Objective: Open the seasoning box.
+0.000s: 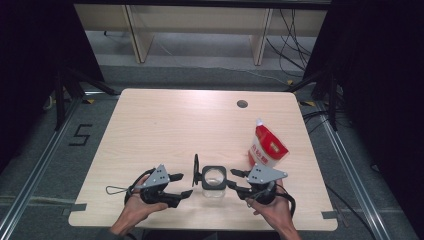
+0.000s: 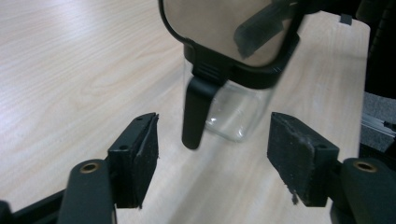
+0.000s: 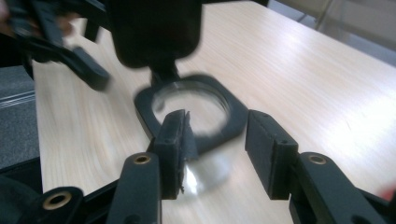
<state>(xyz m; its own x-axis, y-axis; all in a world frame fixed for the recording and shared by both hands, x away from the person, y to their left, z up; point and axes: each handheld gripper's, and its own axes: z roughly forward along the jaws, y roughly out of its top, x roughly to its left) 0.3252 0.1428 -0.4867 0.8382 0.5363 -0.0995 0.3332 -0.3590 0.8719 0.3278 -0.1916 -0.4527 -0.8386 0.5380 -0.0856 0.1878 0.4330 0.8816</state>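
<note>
The clear jar (image 1: 213,180) with hinged lid (image 1: 196,170) was observed between the left gripper (image 1: 183,185) and right gripper (image 1: 235,179), both sets of fingers parted, nothing gripped.

A numeral "5" (image 1: 80,135) is taped in black on the floor at nine o'clock of the tabletop (image 1: 165,120). Print on the red-and-white pouch (image 1: 266,148) is illegible.

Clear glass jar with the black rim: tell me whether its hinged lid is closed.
No: the clear glass jar has its black hinged lid swung upright, leaving the round mouth open.
</note>
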